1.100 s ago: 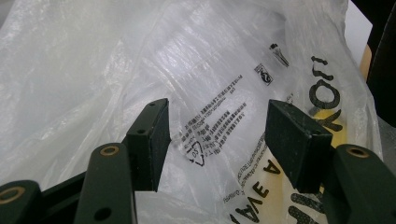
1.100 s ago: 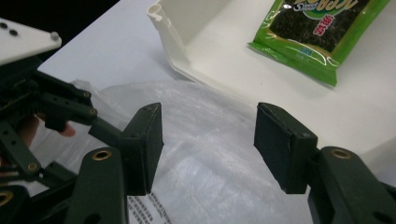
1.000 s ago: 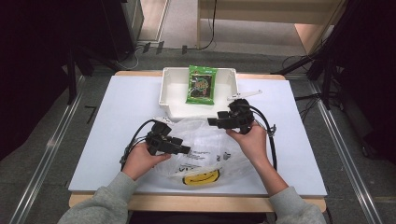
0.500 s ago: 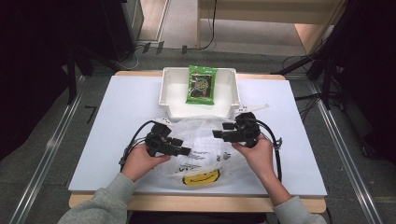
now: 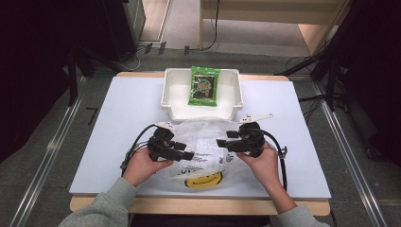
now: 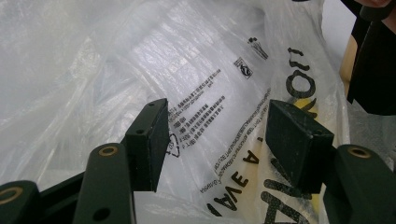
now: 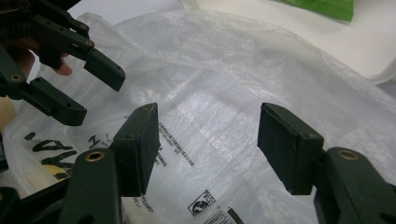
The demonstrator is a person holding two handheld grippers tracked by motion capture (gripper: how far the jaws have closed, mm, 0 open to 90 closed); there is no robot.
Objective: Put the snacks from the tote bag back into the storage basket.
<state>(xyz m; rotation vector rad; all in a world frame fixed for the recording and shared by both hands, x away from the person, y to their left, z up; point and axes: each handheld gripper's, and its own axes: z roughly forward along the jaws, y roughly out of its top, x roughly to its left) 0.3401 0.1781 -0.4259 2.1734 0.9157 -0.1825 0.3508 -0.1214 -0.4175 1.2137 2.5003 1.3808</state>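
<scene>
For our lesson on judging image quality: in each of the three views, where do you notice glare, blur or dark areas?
High view: the table is evenly lit, the room beyond it dark, and the picture is slightly soft. Left gripper view: the plastic bag glares white at upper left, while its print stays readable. Right gripper view: the bag's sheen is milder, and the green packet at the top edge looks soft.

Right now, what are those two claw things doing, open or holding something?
Left gripper: jaws open, holding nothing, over the plastic bag.
Right gripper: jaws just opened wide, nothing held, bag beneath.
</scene>
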